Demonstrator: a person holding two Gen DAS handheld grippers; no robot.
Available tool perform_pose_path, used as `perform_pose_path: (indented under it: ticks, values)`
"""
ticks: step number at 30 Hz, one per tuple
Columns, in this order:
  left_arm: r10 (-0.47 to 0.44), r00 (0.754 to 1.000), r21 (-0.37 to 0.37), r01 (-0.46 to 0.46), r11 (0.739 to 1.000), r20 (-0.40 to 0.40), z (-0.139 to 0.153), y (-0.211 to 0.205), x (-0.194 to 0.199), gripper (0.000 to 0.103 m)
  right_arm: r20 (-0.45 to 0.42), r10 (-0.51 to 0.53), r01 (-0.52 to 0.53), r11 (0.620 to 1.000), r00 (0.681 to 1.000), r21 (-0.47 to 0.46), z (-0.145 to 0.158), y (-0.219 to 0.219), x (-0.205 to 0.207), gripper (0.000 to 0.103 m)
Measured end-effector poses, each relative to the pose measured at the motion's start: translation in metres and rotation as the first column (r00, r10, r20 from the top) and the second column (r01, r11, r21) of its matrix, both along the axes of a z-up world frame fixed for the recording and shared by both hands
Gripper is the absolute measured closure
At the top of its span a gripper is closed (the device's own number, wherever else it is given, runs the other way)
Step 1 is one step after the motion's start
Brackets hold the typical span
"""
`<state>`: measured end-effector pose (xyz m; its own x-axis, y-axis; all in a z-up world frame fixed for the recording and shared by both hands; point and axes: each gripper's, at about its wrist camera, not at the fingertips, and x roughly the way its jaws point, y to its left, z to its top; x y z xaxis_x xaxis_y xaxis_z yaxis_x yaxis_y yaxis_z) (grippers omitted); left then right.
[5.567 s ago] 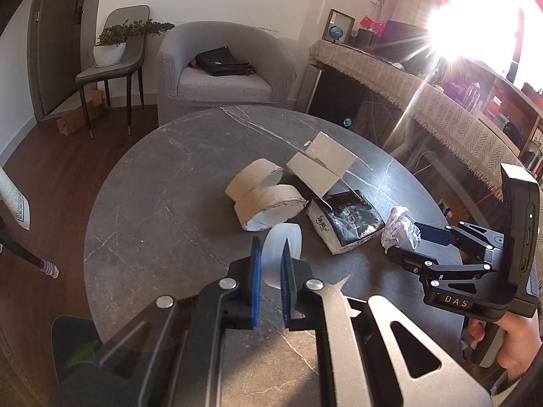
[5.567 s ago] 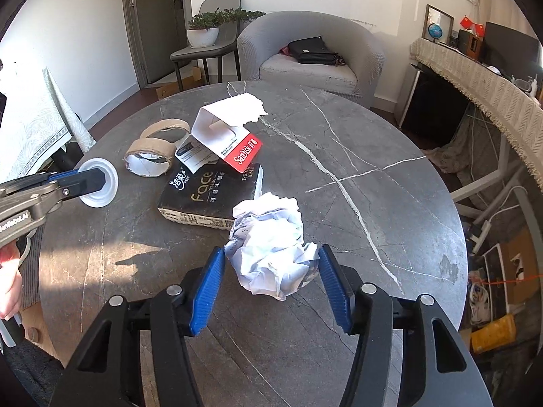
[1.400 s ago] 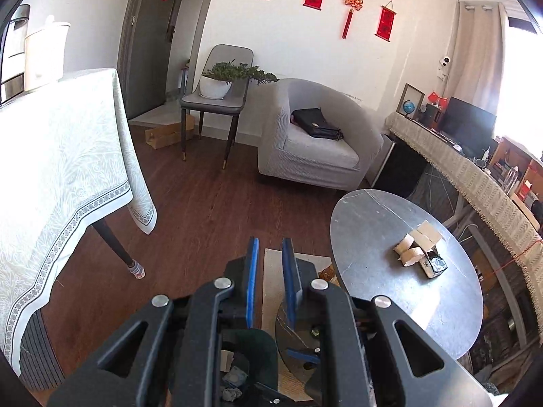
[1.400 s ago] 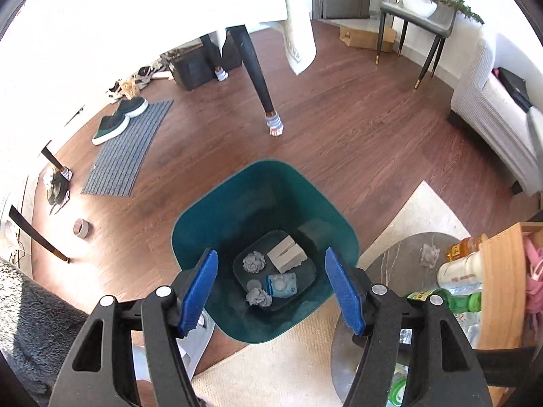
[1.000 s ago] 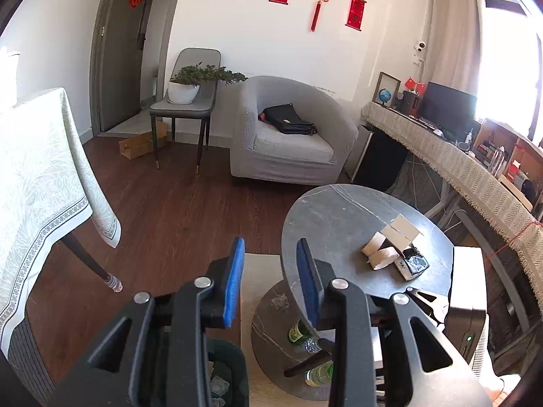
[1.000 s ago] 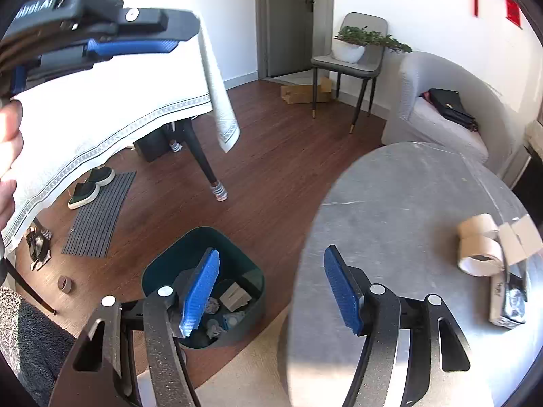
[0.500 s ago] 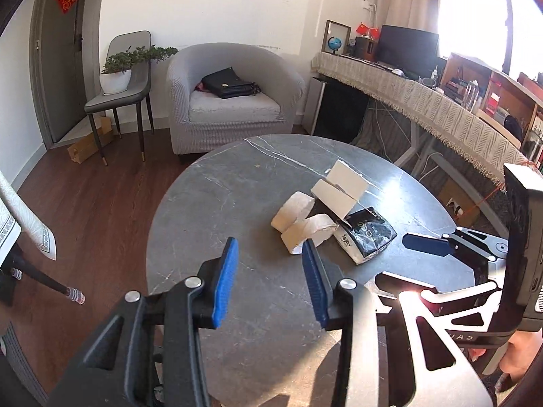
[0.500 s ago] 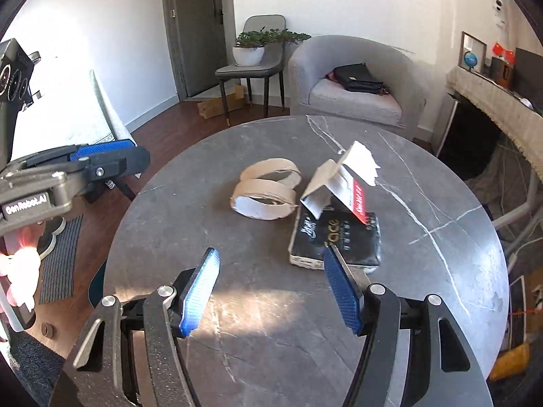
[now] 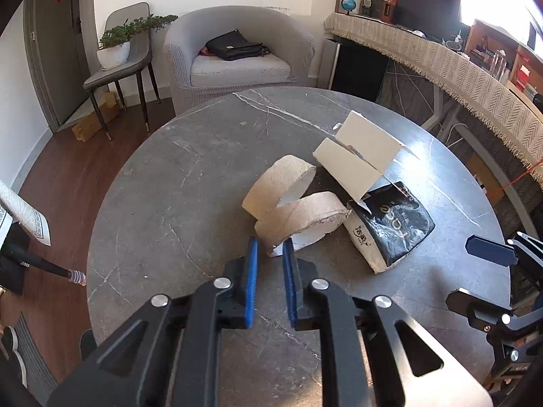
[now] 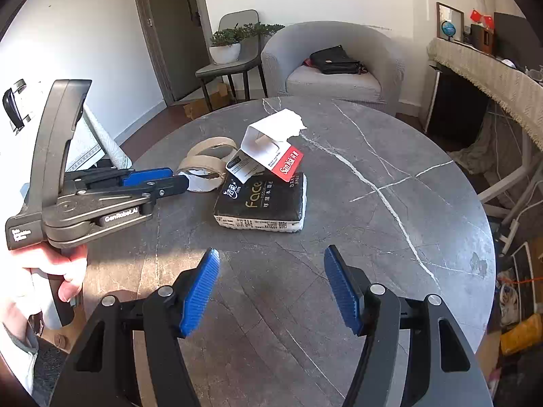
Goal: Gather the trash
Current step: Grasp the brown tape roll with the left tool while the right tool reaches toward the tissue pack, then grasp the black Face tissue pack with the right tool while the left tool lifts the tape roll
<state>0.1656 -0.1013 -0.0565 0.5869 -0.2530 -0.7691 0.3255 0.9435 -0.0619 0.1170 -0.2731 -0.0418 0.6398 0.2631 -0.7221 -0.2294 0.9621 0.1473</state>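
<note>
On the round grey marble table [image 9: 176, 196] lie two flattened brown cardboard tape rings [image 9: 298, 218], a torn white and red SanDisk card package [image 10: 271, 146] and a black tissue pack [image 10: 263, 203]. My left gripper [image 9: 269, 247] is open by a narrow gap, its tips right at the edge of the nearer ring, nothing clamped. It also shows in the right wrist view [image 10: 159, 176], pointing at the rings [image 10: 207, 166]. My right gripper [image 10: 271, 271] is wide open and empty, just above the table in front of the tissue pack.
A grey armchair [image 9: 234, 51] with a black bag stands behind the table. A chair with a potted plant [image 9: 115, 51] is at the back left. A long cloth-covered desk [image 9: 458, 64] runs along the right. Wooden floor lies to the left.
Both grippers have come in closer over the table. My left gripper has narrowed and reached the nearer cardboard ring. My right gripper stays wide open, nearer the tissue pack.
</note>
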Motion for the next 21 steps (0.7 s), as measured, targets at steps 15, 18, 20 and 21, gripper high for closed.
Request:
perform_pose_path:
  ticks: [15, 18, 20, 21]
  values:
    - [0.038, 0.999, -0.050, -0.037, 0.998, 0.020, 0.048, 0.011, -0.057, 0.097, 0.058, 0.036, -0.039, 0.998, 0.998, 0.051, 0.045, 0.007, -0.015, 0.038]
    - [0.022, 0.999, -0.050, -0.020, 0.999, 0.029, 0.051, 0.013, -0.062, 0.097, 0.074, 0.023, -0.029, 0.996, 0.997, 0.083, 0.056, 0.005, -0.014, 0.038]
    - [0.018, 1.000, -0.076, -0.016, 0.997, 0.025, 0.050, 0.018, -0.061, 0.097, 0.077, 0.020, -0.026, 0.996, 0.997, 0.083, 0.057, 0.007, -0.013, 0.038]
    - [0.010, 1.000, -0.081, -0.008, 0.997, 0.028, 0.050, 0.018, -0.061, 0.097, 0.075, 0.019, -0.025, 0.996, 0.997, 0.082, 0.057, 0.008, -0.012, 0.038]
